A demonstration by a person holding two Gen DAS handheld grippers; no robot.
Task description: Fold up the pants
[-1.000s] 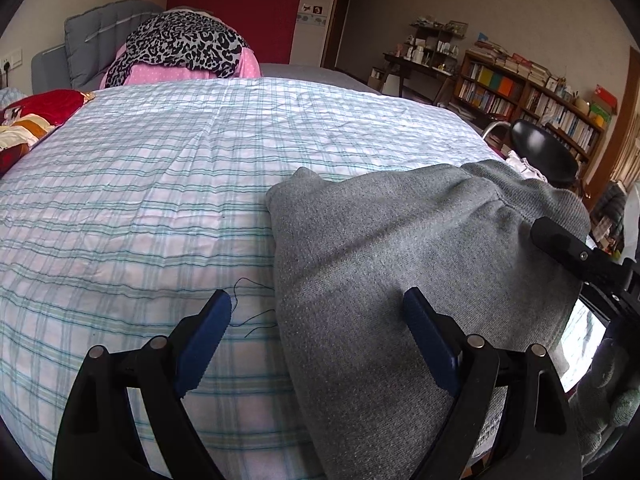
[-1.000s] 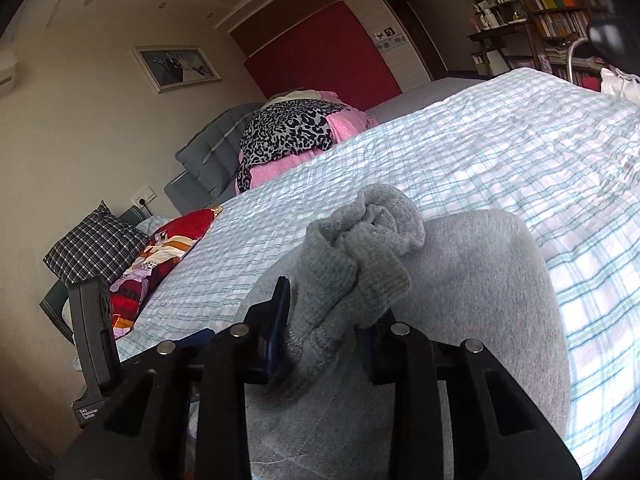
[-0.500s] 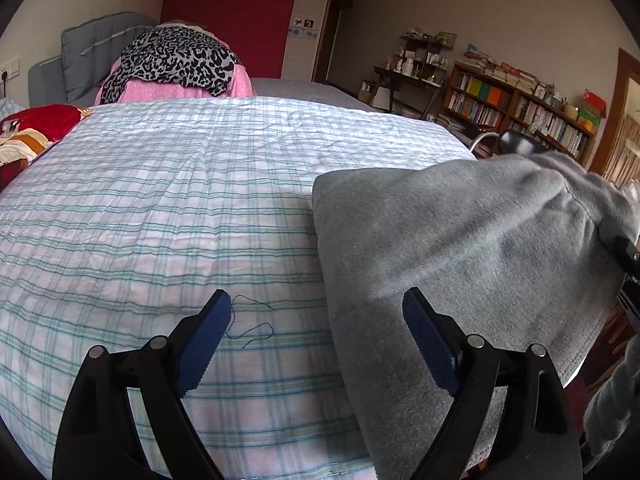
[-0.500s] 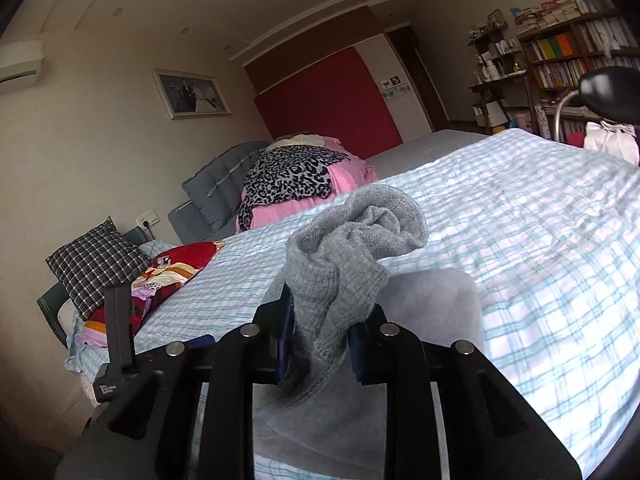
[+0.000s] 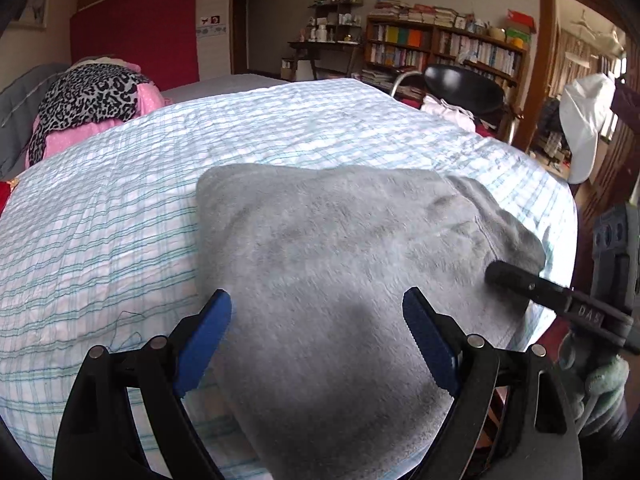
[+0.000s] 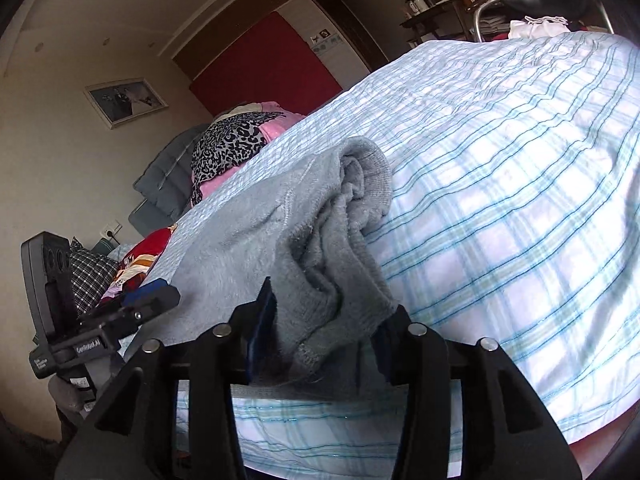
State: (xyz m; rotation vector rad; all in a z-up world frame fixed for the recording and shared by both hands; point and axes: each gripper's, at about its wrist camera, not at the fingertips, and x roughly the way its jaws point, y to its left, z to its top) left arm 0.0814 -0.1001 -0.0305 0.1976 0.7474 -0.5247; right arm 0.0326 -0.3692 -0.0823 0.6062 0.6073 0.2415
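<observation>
Now gray pants (image 5: 340, 264) beneath spread left hand-held gripper (image 5: 316, 312), on bed (image 5: 100, 220)

The left wrist view looks from just above the near edge of the bed (image 5: 100, 208), facing the bookshelf (image 5: 440, 48). The right wrist view sits lower and closer, tilted, facing the headboard (image 6: 168, 184). Both share the grey pants (image 5: 340, 260) (image 6: 248, 240) and bedspread
</observation>
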